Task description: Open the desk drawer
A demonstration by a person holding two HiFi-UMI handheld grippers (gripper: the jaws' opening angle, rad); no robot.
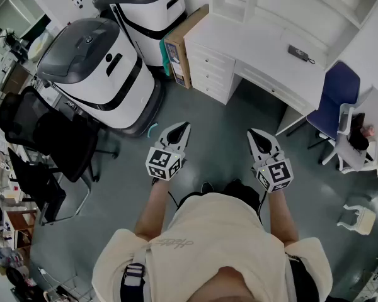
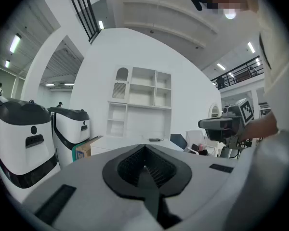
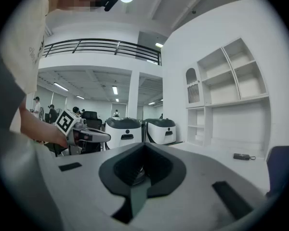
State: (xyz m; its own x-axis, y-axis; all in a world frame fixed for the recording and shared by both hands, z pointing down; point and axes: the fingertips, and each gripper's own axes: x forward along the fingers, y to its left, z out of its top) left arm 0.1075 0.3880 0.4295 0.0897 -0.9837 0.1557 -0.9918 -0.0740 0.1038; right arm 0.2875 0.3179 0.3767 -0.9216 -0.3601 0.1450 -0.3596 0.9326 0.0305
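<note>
Desk (image 1: 264, 39) ran upper-left to lower-right, drawers (image 1: 208, 71) at its left end flush, fronts toward the person (image 1: 208, 244). Left gripper (image 1: 183, 127) and right gripper (image 1: 254, 134) were clamped together, empty.

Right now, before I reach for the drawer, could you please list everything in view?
desk: one, white, top right
shelf unit: one, white, on the desk
device: one, dark, on the desk
chair: one, blue, right of the desk
machines: two, white and black, left of the desk
box: one, brown, between machine and desk
office chair: one, black, far left
left gripper: one, grey, shut, empty, centre
right gripper: one, grey, shut, empty, beside it
</note>
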